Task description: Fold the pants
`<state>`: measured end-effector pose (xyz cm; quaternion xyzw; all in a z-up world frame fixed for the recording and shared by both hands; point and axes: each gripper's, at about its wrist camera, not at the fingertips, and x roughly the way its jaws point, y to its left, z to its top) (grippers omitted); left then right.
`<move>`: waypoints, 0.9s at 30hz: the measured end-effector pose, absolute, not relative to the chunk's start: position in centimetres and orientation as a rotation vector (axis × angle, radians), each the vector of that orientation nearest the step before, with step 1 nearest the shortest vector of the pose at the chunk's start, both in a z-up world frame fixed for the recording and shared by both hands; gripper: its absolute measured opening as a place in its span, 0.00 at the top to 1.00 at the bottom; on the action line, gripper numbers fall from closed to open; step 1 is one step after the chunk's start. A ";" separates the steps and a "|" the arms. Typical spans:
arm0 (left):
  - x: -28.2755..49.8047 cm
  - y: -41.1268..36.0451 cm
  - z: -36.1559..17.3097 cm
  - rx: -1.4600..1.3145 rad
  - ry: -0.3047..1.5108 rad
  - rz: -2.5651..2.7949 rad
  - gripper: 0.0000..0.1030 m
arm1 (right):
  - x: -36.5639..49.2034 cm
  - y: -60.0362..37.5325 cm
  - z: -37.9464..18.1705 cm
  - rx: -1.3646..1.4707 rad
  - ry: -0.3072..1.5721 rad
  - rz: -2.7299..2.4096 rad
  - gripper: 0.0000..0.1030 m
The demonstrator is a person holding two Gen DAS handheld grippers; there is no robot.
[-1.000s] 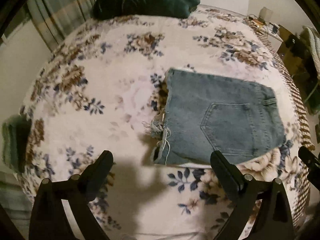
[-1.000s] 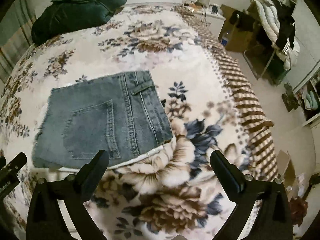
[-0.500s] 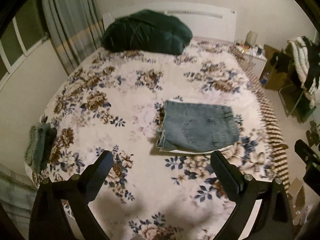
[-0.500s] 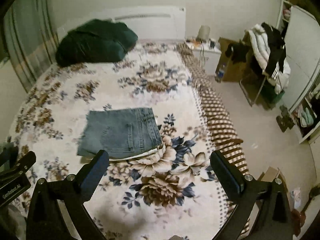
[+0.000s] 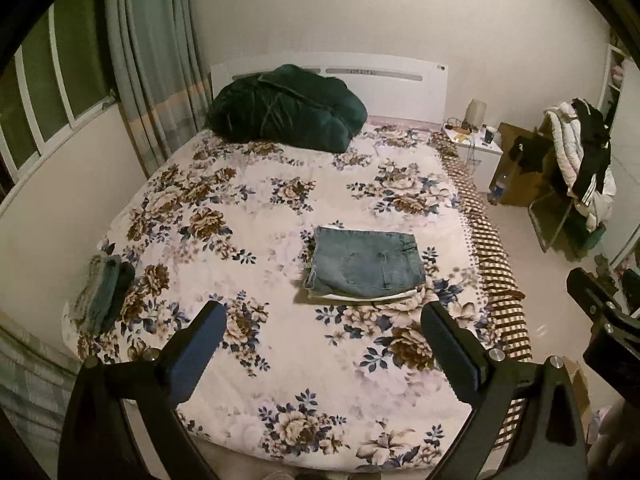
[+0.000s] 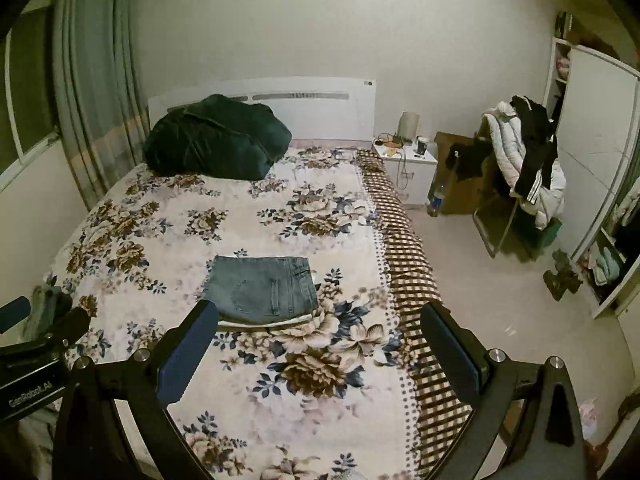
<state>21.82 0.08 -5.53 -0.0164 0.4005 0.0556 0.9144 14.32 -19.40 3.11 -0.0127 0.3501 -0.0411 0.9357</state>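
Note:
The blue denim pants (image 5: 366, 264) lie folded into a flat rectangle on the floral bedspread (image 5: 256, 216), back pocket up, with a white layer showing under the near edge. They also show in the right wrist view (image 6: 262, 290). My left gripper (image 5: 322, 320) is open and empty, held high and well back from the pants. My right gripper (image 6: 318, 322) is open and empty, also raised above the foot of the bed. The right gripper's body shows at the right edge of the left wrist view (image 5: 600, 312).
A dark green bundle (image 5: 286, 114) lies at the headboard. A small folded green pile (image 5: 106, 292) sits at the bed's left edge. A nightstand (image 6: 404, 164), a chair heaped with clothes (image 6: 524, 160) and a wardrobe (image 6: 596, 168) stand to the right.
Both grippers have pulled up and back from the bed, so the folded pants look much smaller and the whole room has come into view. The pants have not moved.

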 end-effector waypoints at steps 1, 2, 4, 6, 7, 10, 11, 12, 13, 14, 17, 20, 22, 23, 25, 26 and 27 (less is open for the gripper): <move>21.5 0.2 -5.2 -0.036 0.823 0.113 0.03 | 13.4 -19.3 3.8 -0.029 0.709 -0.089 0.00; 21.2 0.3 -4.9 -0.039 0.821 0.109 0.03 | 12.5 -19.1 4.5 -0.035 0.698 -0.094 0.00; 20.6 0.6 -4.3 -0.037 0.813 0.105 0.03 | 11.1 -18.8 5.8 -0.036 0.689 -0.105 0.00; 20.1 1.1 -3.8 -0.031 0.810 0.100 0.03 | 10.3 -18.5 6.6 -0.033 0.690 -0.109 0.00; 19.9 1.3 -3.6 -0.032 0.810 0.096 0.03 | 9.7 -18.3 7.2 -0.033 0.688 -0.113 0.00; 19.0 1.8 -3.2 -0.030 0.807 0.091 0.00 | 9.3 -17.7 8.0 -0.031 0.689 -0.107 0.00; 18.9 1.8 -3.1 -0.029 0.802 0.090 0.00 | 9.0 -17.4 8.4 -0.034 0.684 -0.109 0.00; 18.5 2.0 -3.0 -0.028 0.792 0.088 0.00 | 8.8 -17.2 8.6 -0.038 0.680 -0.108 0.00; 18.4 2.0 -2.9 -0.026 0.787 0.089 0.00 | 8.5 -16.9 8.9 -0.041 0.676 -0.106 0.00; 18.1 2.0 -2.9 -0.026 0.786 0.089 0.00 | 8.5 -16.7 9.0 -0.040 0.675 -0.105 0.00; 17.8 2.2 -2.8 -0.034 0.787 0.089 0.00 | 8.0 -16.2 9.5 -0.040 0.671 -0.097 0.00; 17.5 2.6 -2.6 -0.042 0.784 0.089 0.00 | 8.2 -16.1 9.5 -0.039 0.673 -0.093 0.00; 17.5 2.7 -2.6 -0.042 0.782 0.088 0.00 | 8.2 -15.9 9.7 -0.040 0.672 -0.090 0.00; 17.4 2.8 -2.6 -0.042 0.781 0.090 0.00 | 8.2 -15.9 9.7 -0.041 0.672 -0.089 0.00; 17.1 3.0 -2.2 -0.041 0.774 0.092 0.00 | 7.9 -15.7 9.9 -0.041 0.672 -0.084 0.00; 16.9 3.0 -2.1 -0.040 0.771 0.094 0.00 | 7.7 -15.5 10.1 -0.041 0.672 -0.080 0.00; 16.8 3.1 -2.0 -0.039 0.769 0.096 0.00 | 7.6 -15.4 10.2 -0.039 0.675 -0.075 0.00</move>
